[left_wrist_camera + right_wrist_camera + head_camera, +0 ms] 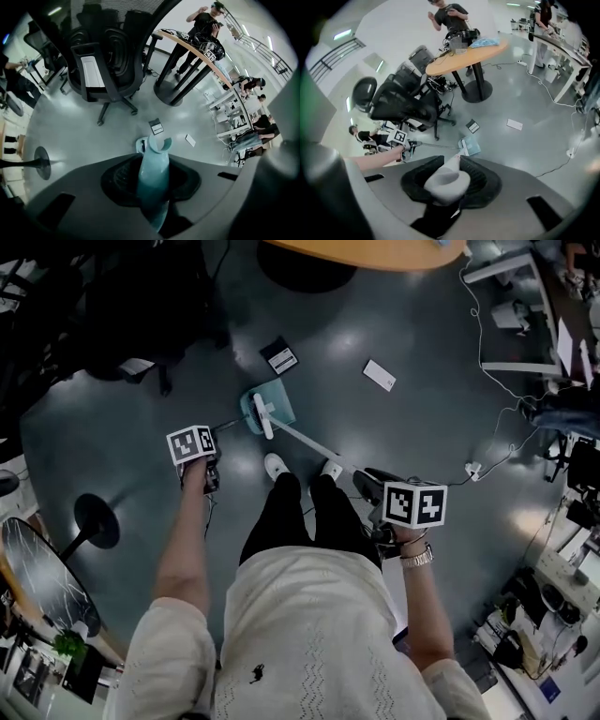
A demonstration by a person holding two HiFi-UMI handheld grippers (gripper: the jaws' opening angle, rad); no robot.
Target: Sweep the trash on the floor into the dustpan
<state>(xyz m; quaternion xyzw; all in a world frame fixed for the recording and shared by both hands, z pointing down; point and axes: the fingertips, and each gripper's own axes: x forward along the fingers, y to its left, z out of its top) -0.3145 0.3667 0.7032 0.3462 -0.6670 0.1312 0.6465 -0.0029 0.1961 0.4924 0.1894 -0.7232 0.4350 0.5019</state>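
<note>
A teal dustpan (273, 401) rests on the grey floor in front of the person's white shoes. Its teal handle (153, 174) runs back into my left gripper (152, 185), which is shut on it; the same gripper (208, 471) shows at the left of the head view. A white broom head (263, 415) lies at the dustpan's mouth. The broom's pale handle (446, 179) sits in my right gripper (446, 185), shut on it. A black packet (278, 356) and a white slip of paper (379, 374) lie on the floor beyond the dustpan.
Black office chairs (110, 61) stand at the far left. A round wooden table (468, 51) on a black pedestal is just beyond the trash. Cables and a power strip (473, 468) cross the floor at right. A black stand base (95, 520) is near left.
</note>
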